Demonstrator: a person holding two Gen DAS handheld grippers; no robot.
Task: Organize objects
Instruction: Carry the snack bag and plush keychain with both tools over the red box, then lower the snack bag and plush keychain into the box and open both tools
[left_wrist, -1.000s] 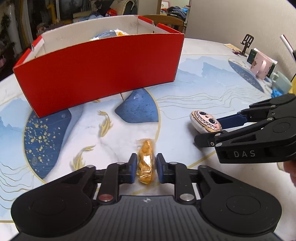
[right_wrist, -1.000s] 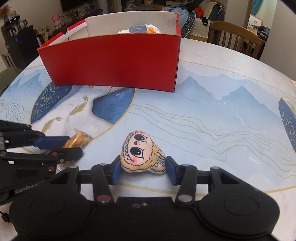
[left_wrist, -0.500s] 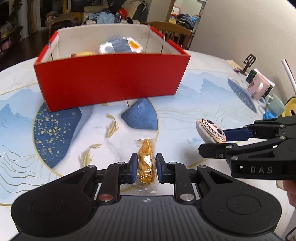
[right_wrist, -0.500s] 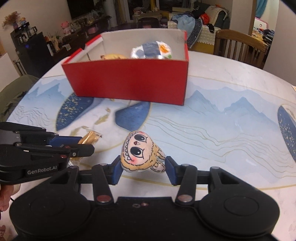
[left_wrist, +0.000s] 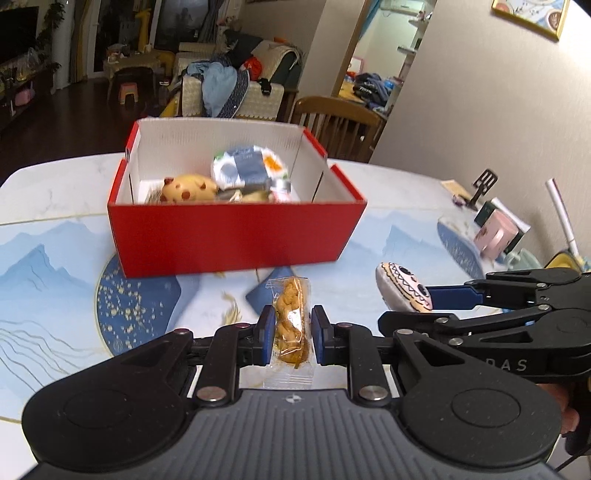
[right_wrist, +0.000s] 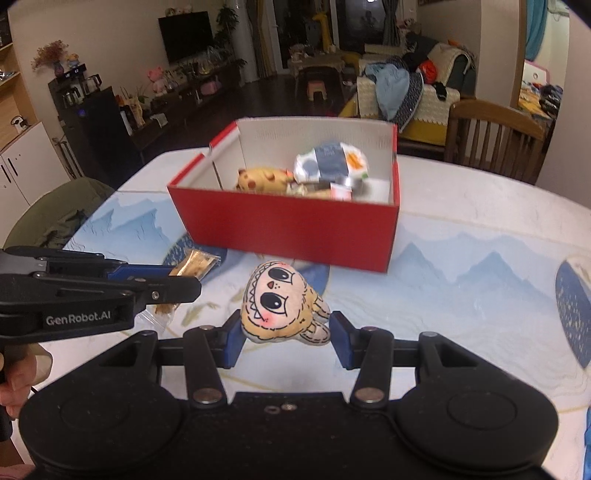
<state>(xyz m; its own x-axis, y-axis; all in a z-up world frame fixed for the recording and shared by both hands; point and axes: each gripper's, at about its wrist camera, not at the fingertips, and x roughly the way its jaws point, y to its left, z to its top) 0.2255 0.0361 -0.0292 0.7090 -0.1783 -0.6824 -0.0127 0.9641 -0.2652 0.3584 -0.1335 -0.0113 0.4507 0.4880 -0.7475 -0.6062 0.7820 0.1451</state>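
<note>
Both tongs are now lifted clear of the table with their loads, where a second ago each item lay on the patterned top; the view has risen enough to look down into the red box, which before showed only its front wall. The left gripper is clamped on the wrapped snack, the packet standing on end between its blue pads; the right gripper is closed on the cartoon-face plush, its face turned up toward the camera. Each tong appears in the other's view, side by side and near but not touching; the box sits ahead of both, beyond their tips and slightly left of the right pair. Inside it already lie a spotted plush and a white-and-blue packet; so the pick-up step seems done, and what remains, I judge, is carrying both items forward over the near wall and letting them drop among the others.
</note>
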